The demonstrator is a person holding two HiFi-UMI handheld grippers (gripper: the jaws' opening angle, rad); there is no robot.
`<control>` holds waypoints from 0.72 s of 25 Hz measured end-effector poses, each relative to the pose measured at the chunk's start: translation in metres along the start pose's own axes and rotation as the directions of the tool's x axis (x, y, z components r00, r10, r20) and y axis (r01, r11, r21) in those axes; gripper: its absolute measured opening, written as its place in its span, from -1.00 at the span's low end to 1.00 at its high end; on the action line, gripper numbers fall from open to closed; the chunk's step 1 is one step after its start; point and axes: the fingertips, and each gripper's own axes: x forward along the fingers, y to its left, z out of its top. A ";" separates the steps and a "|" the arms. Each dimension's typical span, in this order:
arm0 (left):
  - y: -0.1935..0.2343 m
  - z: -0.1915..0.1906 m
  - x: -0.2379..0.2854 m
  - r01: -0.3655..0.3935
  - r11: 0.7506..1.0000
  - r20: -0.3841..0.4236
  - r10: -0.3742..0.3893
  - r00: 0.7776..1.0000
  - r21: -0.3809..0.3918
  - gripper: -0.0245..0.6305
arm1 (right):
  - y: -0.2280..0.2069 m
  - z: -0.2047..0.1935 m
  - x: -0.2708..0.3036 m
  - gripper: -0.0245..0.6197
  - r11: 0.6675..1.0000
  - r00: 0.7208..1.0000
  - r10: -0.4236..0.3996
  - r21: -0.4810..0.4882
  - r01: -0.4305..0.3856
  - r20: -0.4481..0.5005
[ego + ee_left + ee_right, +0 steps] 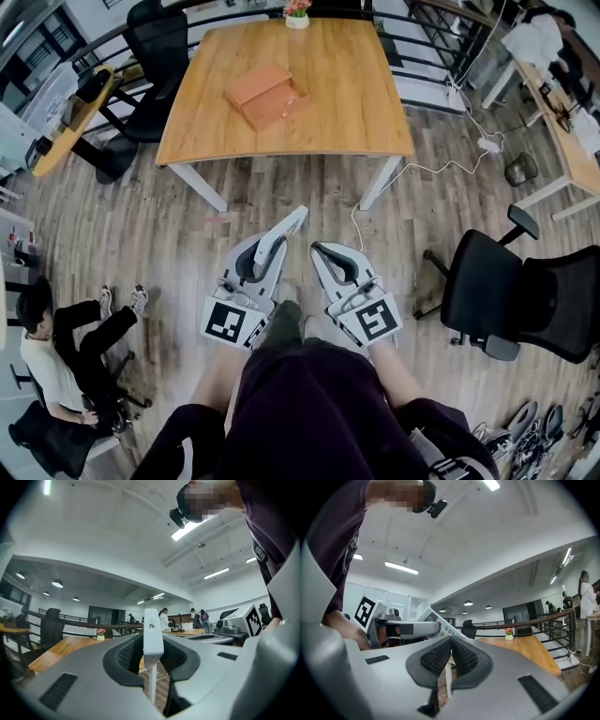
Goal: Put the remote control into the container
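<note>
My left gripper (271, 247) is shut on a white remote control (287, 225), whose far end sticks out forward past the jaws. In the left gripper view the remote (153, 637) stands edge-on between the dark pads (125, 656). My right gripper (320, 249) is shut with nothing in it; its pads (461, 657) meet. From the right gripper view the remote (440, 623) shows in the left gripper (408, 629). The container, a flat orange-brown box (265, 96), lies on the wooden table (356, 103) well ahead of both grippers, which are held over the plank floor.
A small flower pot (296, 14) stands at the table's far edge. A black office chair (511, 291) is at the right, another (155, 47) at the table's far left. A person (56, 347) sits low at the left. A white cable (422, 169) runs across the floor by the table leg.
</note>
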 end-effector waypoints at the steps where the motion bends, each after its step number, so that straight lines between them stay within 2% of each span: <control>1: 0.005 -0.002 0.006 0.000 1.000 0.002 0.000 1.000 -0.003 -0.66 | -0.004 -0.002 0.006 -0.86 1.000 1.000 0.002 -0.003 -0.002 -0.004; 10: 0.065 0.005 0.069 0.029 1.000 0.019 -0.029 0.999 -0.010 -0.66 | -0.055 0.000 0.075 -0.86 1.000 1.000 0.002 -0.011 -0.002 -0.007; 18: 0.149 0.006 0.112 0.046 0.999 0.026 -0.045 0.999 -0.024 -0.66 | -0.084 0.002 0.163 -0.86 1.000 1.000 -0.003 -0.023 0.003 -0.018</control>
